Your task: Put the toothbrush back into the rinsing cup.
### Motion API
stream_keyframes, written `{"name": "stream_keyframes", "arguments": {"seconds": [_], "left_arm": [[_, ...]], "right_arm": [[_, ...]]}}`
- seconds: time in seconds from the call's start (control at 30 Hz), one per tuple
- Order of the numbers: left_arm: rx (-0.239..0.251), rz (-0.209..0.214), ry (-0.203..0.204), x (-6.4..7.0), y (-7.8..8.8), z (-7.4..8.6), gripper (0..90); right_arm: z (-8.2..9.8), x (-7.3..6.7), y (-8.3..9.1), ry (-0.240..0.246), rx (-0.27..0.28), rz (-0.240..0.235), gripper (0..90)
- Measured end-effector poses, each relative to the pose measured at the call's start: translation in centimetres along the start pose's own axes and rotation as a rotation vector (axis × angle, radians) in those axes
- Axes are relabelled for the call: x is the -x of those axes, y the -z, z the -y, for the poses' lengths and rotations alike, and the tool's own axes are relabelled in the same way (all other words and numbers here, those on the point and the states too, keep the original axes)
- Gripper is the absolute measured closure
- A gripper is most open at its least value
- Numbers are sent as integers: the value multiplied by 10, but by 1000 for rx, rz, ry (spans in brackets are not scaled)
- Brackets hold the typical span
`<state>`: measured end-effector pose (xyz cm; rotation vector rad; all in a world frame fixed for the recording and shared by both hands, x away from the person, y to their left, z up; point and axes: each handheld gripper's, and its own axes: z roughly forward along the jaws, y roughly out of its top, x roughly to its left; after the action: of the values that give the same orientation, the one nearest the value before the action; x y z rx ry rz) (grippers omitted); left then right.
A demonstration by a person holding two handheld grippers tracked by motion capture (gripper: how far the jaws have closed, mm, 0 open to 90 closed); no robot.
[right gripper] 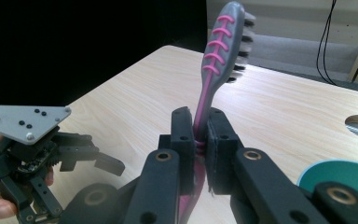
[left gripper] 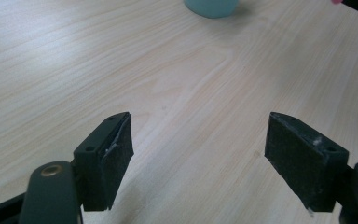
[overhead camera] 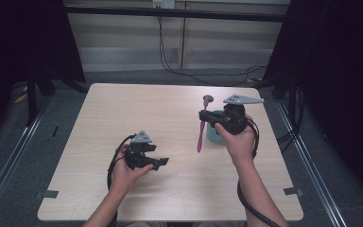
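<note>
A pink and grey toothbrush [overhead camera: 202, 135] [right gripper: 220, 51] is clamped by its handle in my right gripper [overhead camera: 203, 116] [right gripper: 199, 126], which is shut on it. Seen from the high view, the bristle head points away from me and the handle end toward the table's front. Just beside and below that gripper, a teal cup [overhead camera: 212, 135] [right gripper: 346, 175] [left gripper: 210, 6] stands on the table. My left gripper [overhead camera: 163, 161] [left gripper: 200, 154] [right gripper: 107, 161] hovers low over the left front of the wooden table [overhead camera: 137, 109], jaws wide open with nothing between them.
Dark curtains flank the table on both sides. Black cables [overhead camera: 170, 61] hang down the back wall and run across the floor behind the table. Bare wood lies between the two grippers.
</note>
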<state>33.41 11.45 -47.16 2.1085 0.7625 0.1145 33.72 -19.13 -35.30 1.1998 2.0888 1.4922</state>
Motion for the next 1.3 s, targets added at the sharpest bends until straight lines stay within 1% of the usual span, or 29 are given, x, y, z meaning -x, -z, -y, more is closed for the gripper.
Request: {"name": "stream_keyframes", "arguments": {"seconds": [0.03,0.1,0.13,0.23,0.27,0.4,0.47,0.6,0.63,0.8,0.83,0.93,1.0,1.03,1.07,1.13,1.23,1.3], "left_arm": [[3,0,2,0,0,1,232],[-2,-2,-4,0,0,3,228],[-5,-10,-12,-1,0,5,222],[-4,-11,-16,-2,1,8,220],[-8,-17,-25,-2,0,10,218],[-19,-20,-34,-2,1,16,216],[-17,-19,-32,-2,1,17,215],[-32,-18,-43,-2,1,21,216],[-36,-22,-53,-2,1,22,216],[-39,-17,-41,-1,-1,26,217],[-45,-17,-47,0,-3,27,216],[-54,-23,-59,0,-3,28,216],[-49,-23,-55,0,-3,29,216],[-49,-24,-66,0,-4,30,216],[-55,-25,-66,0,-4,30,216],[-48,-23,-62,-1,-4,31,216],[-56,-24,-58,-2,-5,32,216],[-62,-26,-68,-2,-5,34,216]], "right_arm": [[-1,0,0,0,0,2,837],[-2,0,0,4,0,5,836],[-4,0,0,5,2,7,836],[-6,1,1,7,4,11,836],[-7,1,1,10,5,11,836],[-11,1,2,19,6,16,836],[-12,2,2,19,7,17,836],[-15,6,4,21,13,27,836],[-15,7,5,22,15,27,836],[-14,10,7,22,11,40,837],[-14,13,8,16,14,42,836],[-14,15,9,16,18,46,836],[-15,17,10,15,22,54,836],[-16,17,10,15,23,53,836],[-17,17,10,18,23,57,837],[-18,18,9,17,21,59,836],[-20,19,7,22,19,63,836],[-21,19,7,27,21,66,836]]}}
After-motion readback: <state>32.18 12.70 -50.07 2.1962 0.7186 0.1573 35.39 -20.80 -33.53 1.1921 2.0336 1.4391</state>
